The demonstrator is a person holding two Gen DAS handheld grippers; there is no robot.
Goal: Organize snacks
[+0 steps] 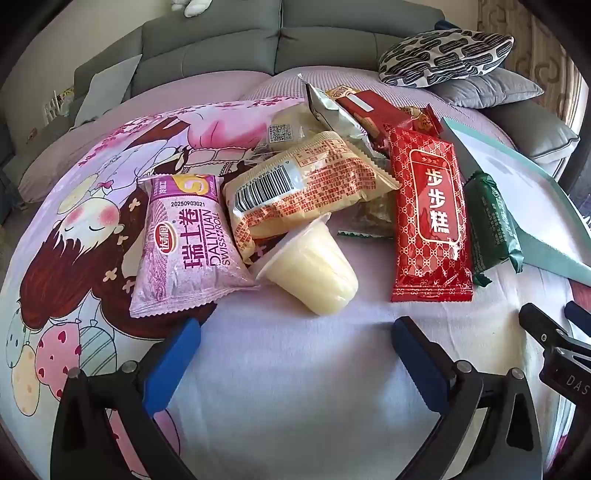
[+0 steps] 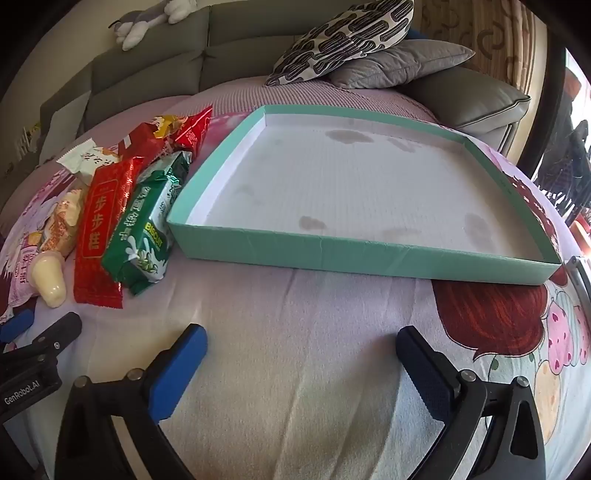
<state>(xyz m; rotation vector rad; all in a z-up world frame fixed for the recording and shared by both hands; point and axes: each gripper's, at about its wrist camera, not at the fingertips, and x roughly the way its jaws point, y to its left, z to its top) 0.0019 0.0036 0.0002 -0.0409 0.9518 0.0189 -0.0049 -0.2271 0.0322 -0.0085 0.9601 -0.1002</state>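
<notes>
A: Both tongs gape wide, nothing between them: left tongs (image 1: 291, 343), right tongs (image 2: 301, 350), over the bedsheet (image 2: 295, 314).
B: Snacks?
A: Heaped just ahead of the left tongs: pudding cup (image 1: 314, 269), purple roll packet (image 1: 188, 240), red cake packet (image 1: 428, 221).
B: Box?
A: Teal box (image 2: 332, 254), ahead of the right tongs, with the green biscuit packet (image 2: 147, 236) touching its left wall.

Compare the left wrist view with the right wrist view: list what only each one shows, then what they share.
Only the left wrist view: the barcoded yellow packet, the silver wrapper behind it, and the whole purple Swiss roll pack.

Only the right wrist view: the teal tray's bare, stained white floor, and the plush toy on the sofa back.

Both: the red cake packet, the green biscuit pack, the pudding cup, the patterned pillow, and each gripper's own blue fingers, spread wide over bare sheet.
</notes>
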